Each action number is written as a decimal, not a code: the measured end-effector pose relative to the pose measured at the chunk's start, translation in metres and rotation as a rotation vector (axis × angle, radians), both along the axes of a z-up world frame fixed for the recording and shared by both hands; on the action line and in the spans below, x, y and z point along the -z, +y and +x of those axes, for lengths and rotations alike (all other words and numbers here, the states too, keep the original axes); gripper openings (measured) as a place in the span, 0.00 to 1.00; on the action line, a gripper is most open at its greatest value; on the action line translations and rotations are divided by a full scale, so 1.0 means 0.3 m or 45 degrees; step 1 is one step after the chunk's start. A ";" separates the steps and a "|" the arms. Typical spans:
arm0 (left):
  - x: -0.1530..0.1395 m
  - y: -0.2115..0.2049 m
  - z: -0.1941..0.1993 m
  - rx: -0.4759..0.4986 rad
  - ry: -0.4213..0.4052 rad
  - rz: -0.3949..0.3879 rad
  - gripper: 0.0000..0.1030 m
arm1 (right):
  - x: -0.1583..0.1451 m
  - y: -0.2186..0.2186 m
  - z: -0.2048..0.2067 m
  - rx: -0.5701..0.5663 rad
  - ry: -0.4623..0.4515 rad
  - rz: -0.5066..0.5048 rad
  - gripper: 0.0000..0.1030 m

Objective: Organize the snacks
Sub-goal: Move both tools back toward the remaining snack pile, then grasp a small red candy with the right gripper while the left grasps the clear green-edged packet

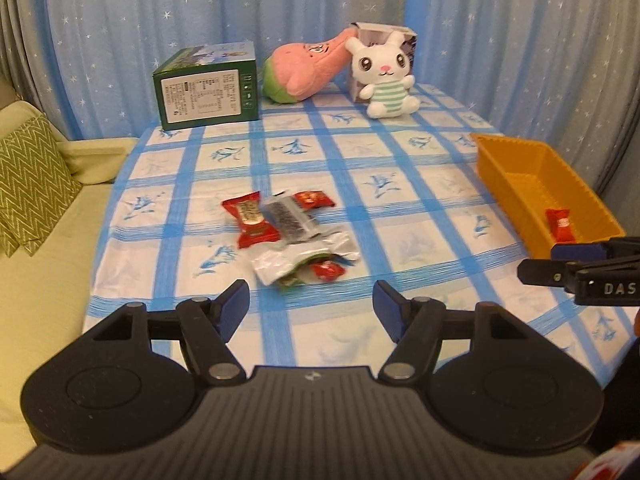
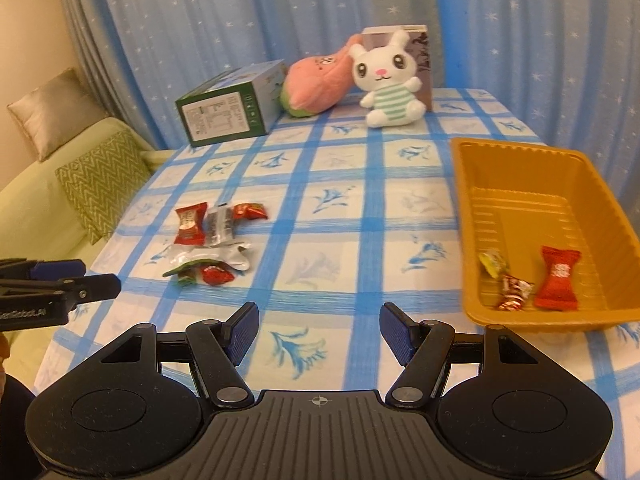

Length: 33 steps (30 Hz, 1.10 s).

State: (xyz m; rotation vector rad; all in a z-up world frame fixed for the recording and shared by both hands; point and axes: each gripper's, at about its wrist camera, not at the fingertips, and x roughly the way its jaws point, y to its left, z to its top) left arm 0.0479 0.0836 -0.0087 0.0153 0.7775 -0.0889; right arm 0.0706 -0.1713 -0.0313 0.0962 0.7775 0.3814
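With three wrapped candies (image 2: 528, 278) already lying in the orange tray (image 2: 516, 148) at right, both the left tongs (image 1: 311, 304) and right tongs (image 2: 319, 326) are hanging open and empty while the snack pile (image 2: 212, 244) is waiting left of centre on the counter (image 2: 360, 208).

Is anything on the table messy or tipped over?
Yes. The snacks lie in a loose heap on the tablecloth, some overlapping, outside the orange tray. One silver wrapper looks crumpled. At the back, the pink plush has flopped sideways against the bunny.
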 end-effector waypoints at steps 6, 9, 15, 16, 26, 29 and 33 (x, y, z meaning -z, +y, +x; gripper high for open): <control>0.034 0.062 0.059 -0.002 0.024 0.013 0.63 | 0.040 0.078 0.043 -0.076 0.004 -0.005 0.65; 0.056 0.090 0.096 0.005 0.037 0.024 0.63 | 0.064 0.120 0.069 -0.109 0.015 -0.011 0.65; 0.123 0.123 0.173 0.064 0.081 0.045 0.62 | 0.112 0.202 0.130 -0.165 0.023 -0.009 0.65; 0.136 0.128 0.186 0.082 0.092 0.046 0.62 | 0.120 0.215 0.136 -0.176 0.021 -0.008 0.65; 0.235 0.177 0.263 0.138 0.132 0.082 0.58 | 0.199 0.350 0.224 -0.308 0.024 -0.008 0.46; 0.251 0.202 0.271 0.117 0.133 0.048 0.57 | 0.223 0.398 0.246 -0.347 0.025 -0.005 0.44; 0.247 0.230 0.280 0.093 0.111 0.009 0.57 | 0.250 0.459 0.272 -0.383 0.005 -0.025 0.42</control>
